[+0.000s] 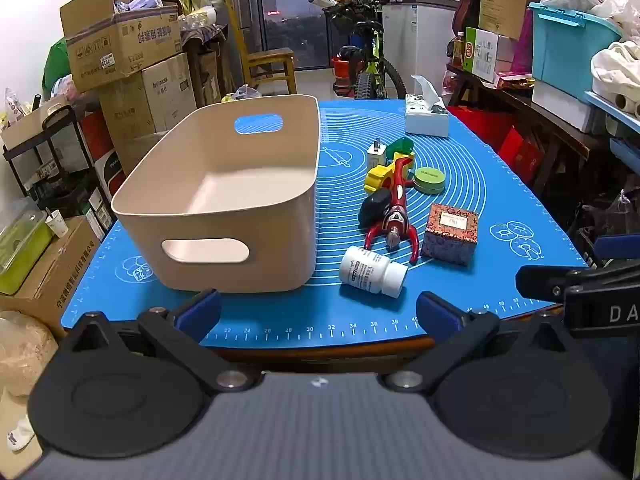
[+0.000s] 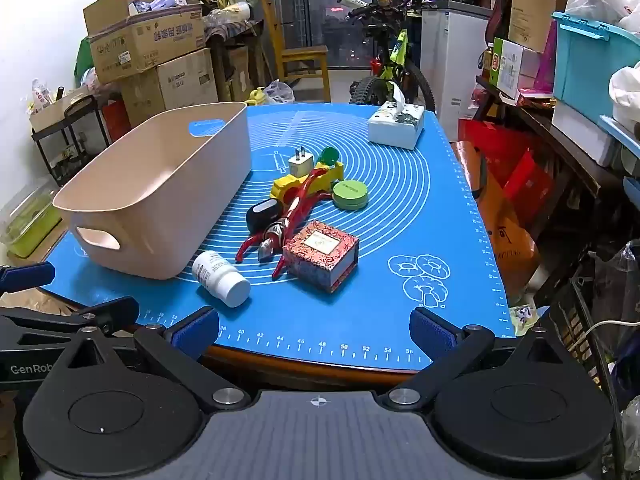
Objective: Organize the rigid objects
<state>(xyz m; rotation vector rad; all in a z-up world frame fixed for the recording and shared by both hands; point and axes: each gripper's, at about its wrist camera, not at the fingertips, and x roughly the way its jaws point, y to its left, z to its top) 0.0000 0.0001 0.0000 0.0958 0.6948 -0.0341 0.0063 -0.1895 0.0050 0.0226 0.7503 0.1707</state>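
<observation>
1. Left gripper (image 1: 318,314) and right gripper (image 2: 314,330), bottom of frame: fingers spread, holding nothing.
2. Pill bottle (image 2: 220,278), patterned box (image 2: 322,254), red figure (image 2: 280,226) and other small items: frame centre, on the blue mat (image 2: 400,200).
3. Beige bin (image 1: 224,196), centre left: empty; sorting apparently not begun.

a cluttered home storage room

stacked cardboard boxes (image 1: 120,44), a bicycle (image 1: 370,64), a wooden chair (image 1: 266,60), a small fridge (image 1: 418,40) and plastic storage bins (image 1: 568,48) crowd around the bench (image 1: 320,350)
</observation>
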